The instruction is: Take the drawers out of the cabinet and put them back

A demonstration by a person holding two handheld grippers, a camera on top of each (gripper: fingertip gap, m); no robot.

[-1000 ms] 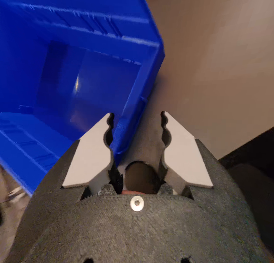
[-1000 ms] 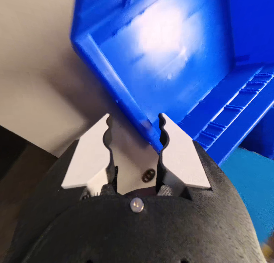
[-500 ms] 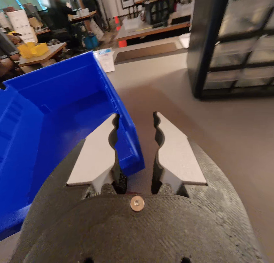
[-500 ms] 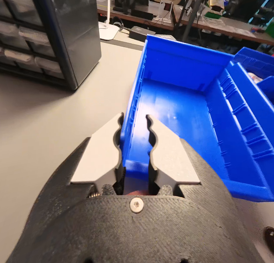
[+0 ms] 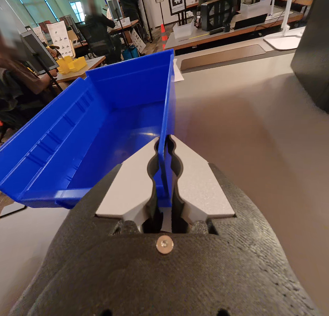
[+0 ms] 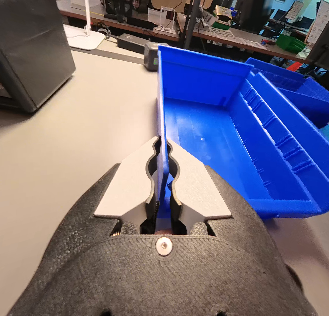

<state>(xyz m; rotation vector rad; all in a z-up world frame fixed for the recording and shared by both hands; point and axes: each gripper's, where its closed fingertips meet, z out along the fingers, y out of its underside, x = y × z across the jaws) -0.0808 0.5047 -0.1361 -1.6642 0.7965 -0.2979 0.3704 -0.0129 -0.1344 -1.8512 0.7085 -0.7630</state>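
Note:
In the left wrist view an empty blue plastic bin sits on the grey table, left of my left gripper. That gripper is shut on the bin's thin right side wall near its front corner. In the right wrist view another empty blue bin lies to the right of my right gripper, which is shut on its left side wall. The dark cabinet stands at the right edge of the left view and at the left edge of the right view. Neither view shows the other gripper.
A further blue bin lies behind the right one. A white lamp base and a small black box stand at the table's far edge. A sheet of paper lies behind the left bin. People work at the back tables.
Both grippers went from wide open beside the bins' walls to shut on them. The views swung up from looking down at the bins to looking across the table.

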